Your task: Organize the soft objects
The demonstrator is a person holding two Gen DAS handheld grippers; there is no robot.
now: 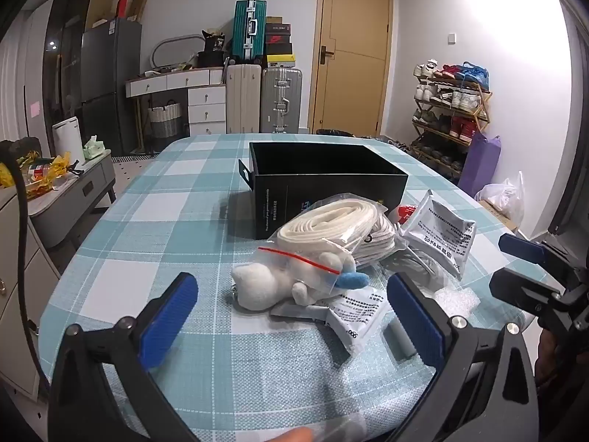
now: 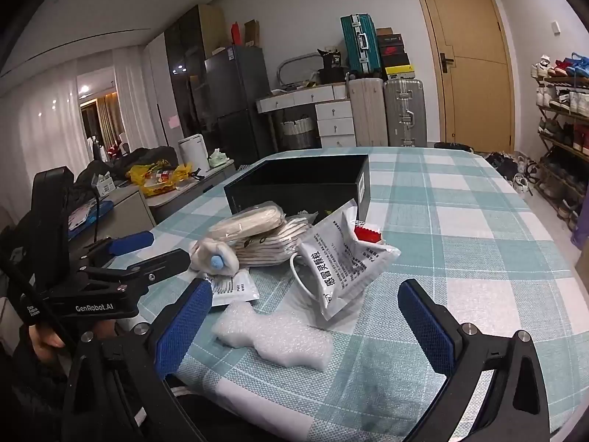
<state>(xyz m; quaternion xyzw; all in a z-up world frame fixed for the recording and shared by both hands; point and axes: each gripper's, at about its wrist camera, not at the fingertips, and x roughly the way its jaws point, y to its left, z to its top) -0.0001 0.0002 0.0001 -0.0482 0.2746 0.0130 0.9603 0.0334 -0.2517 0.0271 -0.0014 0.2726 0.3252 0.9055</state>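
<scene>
A pile of soft things lies on the checked tablecloth in front of an open black box [image 1: 324,180] [image 2: 305,188]. It holds a white plush toy in a clear bag [image 1: 291,280] [image 2: 215,254], a bagged coil of white strap [image 1: 331,224] [image 2: 250,223], silver sachets [image 1: 438,235] [image 2: 342,261] and a bubble-wrap piece [image 2: 276,335] [image 1: 456,300]. My left gripper [image 1: 294,324] is open and empty, just short of the plush toy. My right gripper [image 2: 313,328] is open and empty, over the bubble wrap.
The table [image 1: 165,221] drops off at its left and near edges. A grey side cabinet [image 1: 73,191] with clutter stands to the left. Suitcases [image 1: 265,99], drawers and a shoe rack [image 1: 449,118] line the far wall by a wooden door.
</scene>
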